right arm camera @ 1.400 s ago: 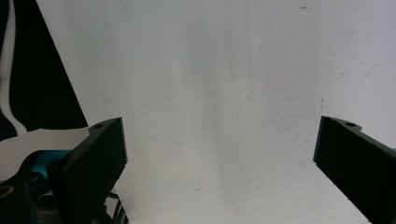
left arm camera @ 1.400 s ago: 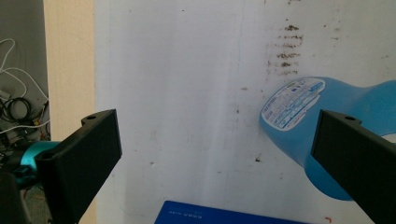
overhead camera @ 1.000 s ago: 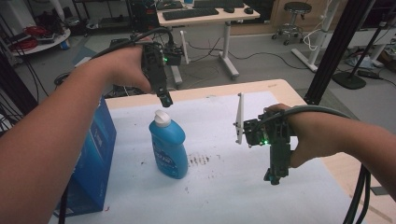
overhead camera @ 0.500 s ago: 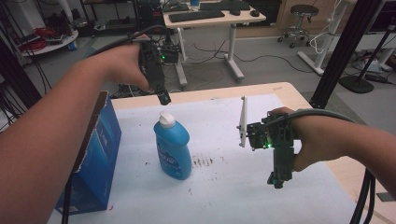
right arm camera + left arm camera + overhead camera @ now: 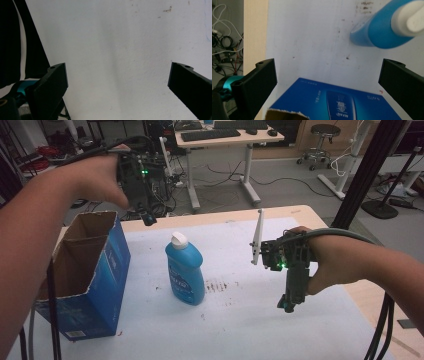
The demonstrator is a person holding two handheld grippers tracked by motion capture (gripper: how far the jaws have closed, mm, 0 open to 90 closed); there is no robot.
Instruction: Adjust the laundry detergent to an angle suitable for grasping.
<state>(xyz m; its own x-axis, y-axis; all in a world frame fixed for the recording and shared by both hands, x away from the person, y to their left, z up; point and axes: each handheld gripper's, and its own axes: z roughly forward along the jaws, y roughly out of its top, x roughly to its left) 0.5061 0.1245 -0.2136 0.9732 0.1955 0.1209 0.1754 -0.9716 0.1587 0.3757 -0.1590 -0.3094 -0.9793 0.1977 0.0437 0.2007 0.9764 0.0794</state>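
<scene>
A blue bottle (image 5: 185, 272) with a white cap stands upright in the middle of the white table cover (image 5: 240, 325). Left of it stands an open-topped blue cardboard box (image 5: 95, 285). My left gripper (image 5: 148, 218) hangs in the air over the table's far edge, between box and bottle, pointing down. In the left gripper view (image 5: 328, 72) its jaws are wide apart with nothing between them, the box (image 5: 342, 100) below and the bottle (image 5: 377, 32) at upper right. My right gripper (image 5: 289, 306) points down over the right side of the cover, open (image 5: 117, 75) above bare white surface.
The wooden table edge (image 5: 280, 215) borders the cover at the far side and right. A black pole (image 5: 360, 175) rises past the right corner. A desk (image 5: 225, 140) and a stool (image 5: 325, 135) stand on the floor behind. Cables trail from both forearms.
My left gripper has moved left, from above the bottle's cap toward the box. The right gripper has stayed nearly where it was.
</scene>
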